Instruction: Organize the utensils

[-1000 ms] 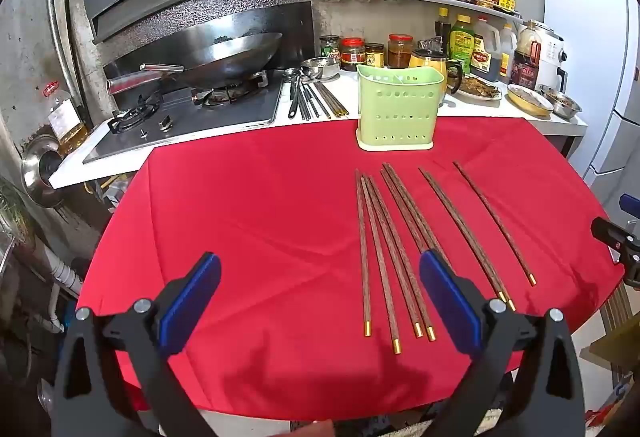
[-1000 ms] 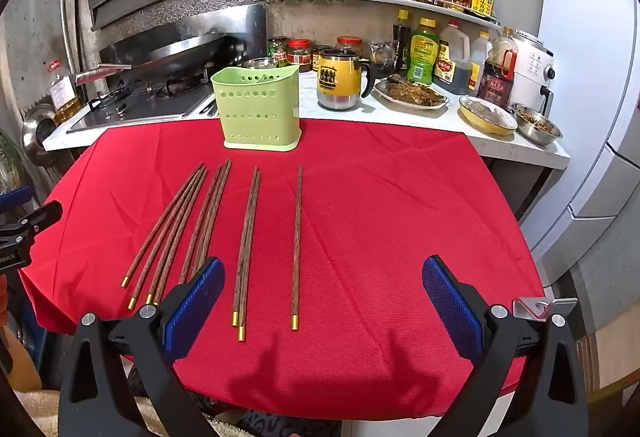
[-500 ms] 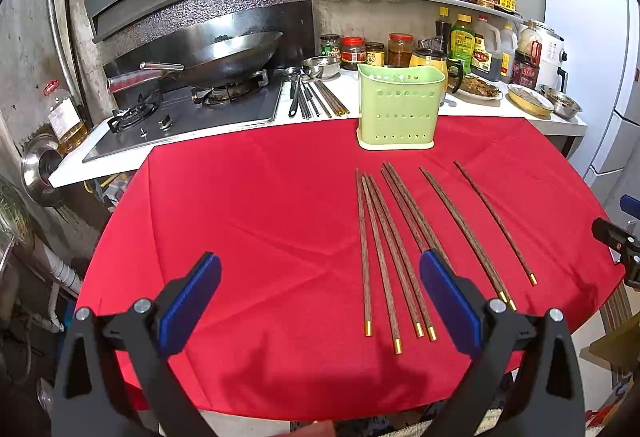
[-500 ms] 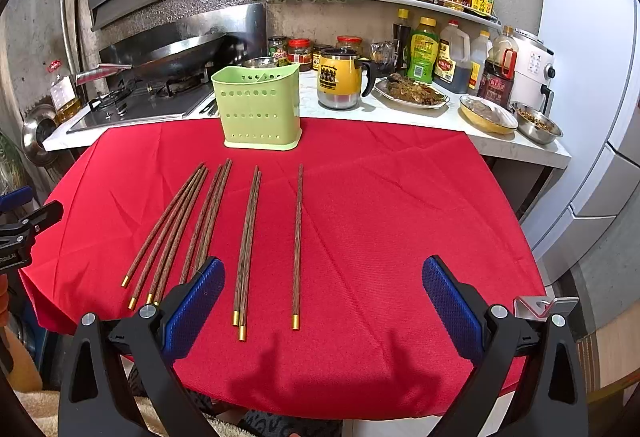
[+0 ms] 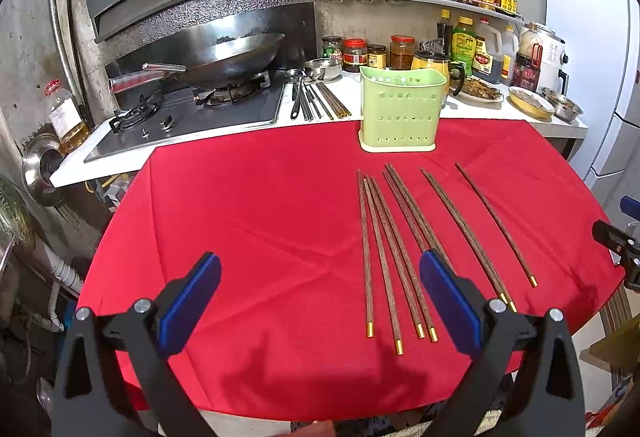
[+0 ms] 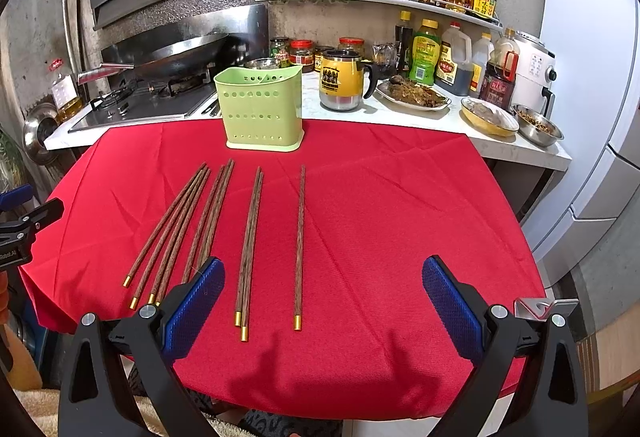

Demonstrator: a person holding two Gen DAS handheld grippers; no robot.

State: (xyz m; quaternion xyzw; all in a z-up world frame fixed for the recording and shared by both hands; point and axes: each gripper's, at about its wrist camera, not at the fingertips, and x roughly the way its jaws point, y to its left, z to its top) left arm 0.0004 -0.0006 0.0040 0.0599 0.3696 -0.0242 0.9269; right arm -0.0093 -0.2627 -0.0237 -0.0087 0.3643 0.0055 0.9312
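Note:
Several dark wooden chopsticks (image 5: 386, 249) with gold tips lie side by side on the red tablecloth (image 5: 260, 217), and show in the right wrist view (image 6: 250, 237) too. A green perforated utensil holder (image 5: 402, 115) stands upright beyond them at the table's far edge; it also shows in the right wrist view (image 6: 260, 113). My left gripper (image 5: 320, 297) is open and empty, near the table's front edge, left of the chopsticks. My right gripper (image 6: 322, 301) is open and empty above the chopsticks' gold ends.
Behind the table runs a counter with a gas hob and wok (image 5: 224, 57), loose metal utensils (image 5: 316, 99), a yellow mug (image 6: 344, 85), food dishes (image 6: 416, 93) and bottles. A white fridge (image 6: 592, 77) stands to the right.

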